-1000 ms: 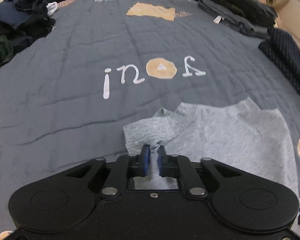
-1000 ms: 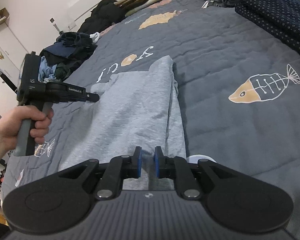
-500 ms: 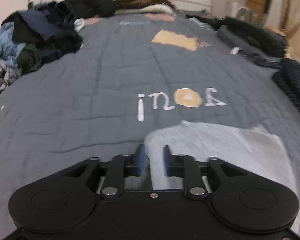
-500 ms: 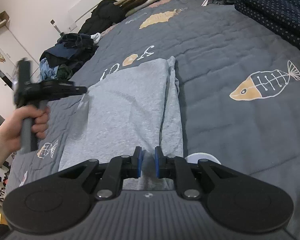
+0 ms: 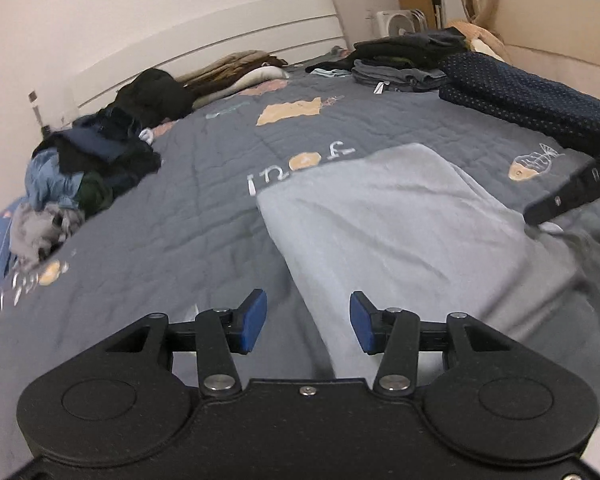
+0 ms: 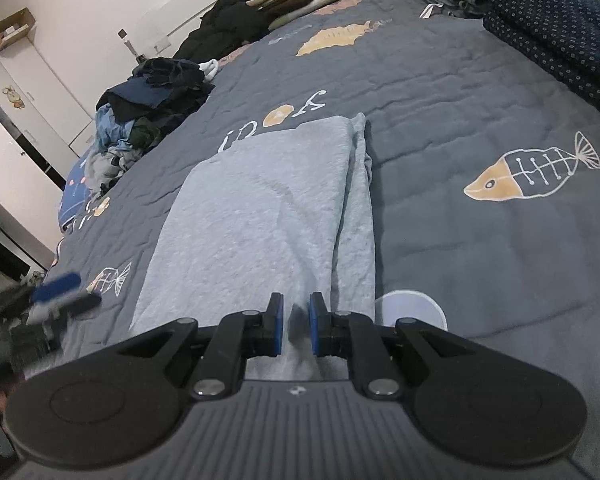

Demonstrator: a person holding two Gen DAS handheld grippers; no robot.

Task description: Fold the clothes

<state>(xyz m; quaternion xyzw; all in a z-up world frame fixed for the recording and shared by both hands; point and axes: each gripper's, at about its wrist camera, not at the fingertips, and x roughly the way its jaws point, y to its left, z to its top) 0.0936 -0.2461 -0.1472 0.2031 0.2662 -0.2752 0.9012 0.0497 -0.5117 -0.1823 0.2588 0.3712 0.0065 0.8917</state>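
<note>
Grey quilted bedspread point(image 6: 440, 92) with fish prints has our folded grey shirt point(image 6: 260, 216) lying mid-bed, right gripper point(image 6: 294, 330) pinching its near hem, left gripper point(image 5: 308, 322) spread wide, holding nothing.

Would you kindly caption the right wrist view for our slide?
Right gripper pinches the near edge of a folded grey garment on a fish-print quilt.
</note>
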